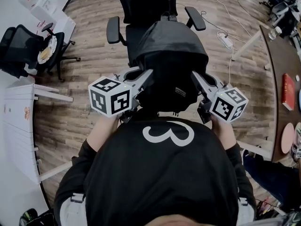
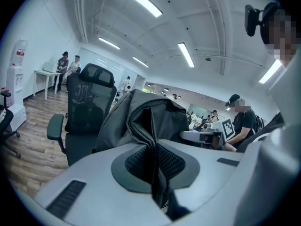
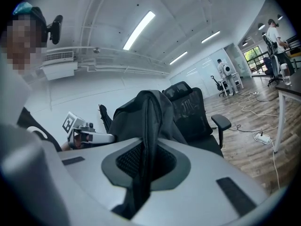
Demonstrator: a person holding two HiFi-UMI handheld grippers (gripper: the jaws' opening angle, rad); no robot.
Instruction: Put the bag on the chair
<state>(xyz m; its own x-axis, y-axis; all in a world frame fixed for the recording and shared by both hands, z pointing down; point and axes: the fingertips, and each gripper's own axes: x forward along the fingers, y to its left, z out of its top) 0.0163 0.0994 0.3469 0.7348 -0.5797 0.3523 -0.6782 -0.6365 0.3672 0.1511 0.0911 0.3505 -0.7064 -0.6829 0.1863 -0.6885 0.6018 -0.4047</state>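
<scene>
left claw (image 2: 156,175), right claw (image 3: 141,173) both tight on bag (image 1: 171,62); chair (image 1: 141,6) partly hidden behind it

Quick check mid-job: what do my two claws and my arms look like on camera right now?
Left claw and right claw match: light grey moulded shells, dark mesh-textured pads, each carrying a white cube printed with black square markers. No cables show. The person wears black sleeves and a black top with a white 3.
</scene>
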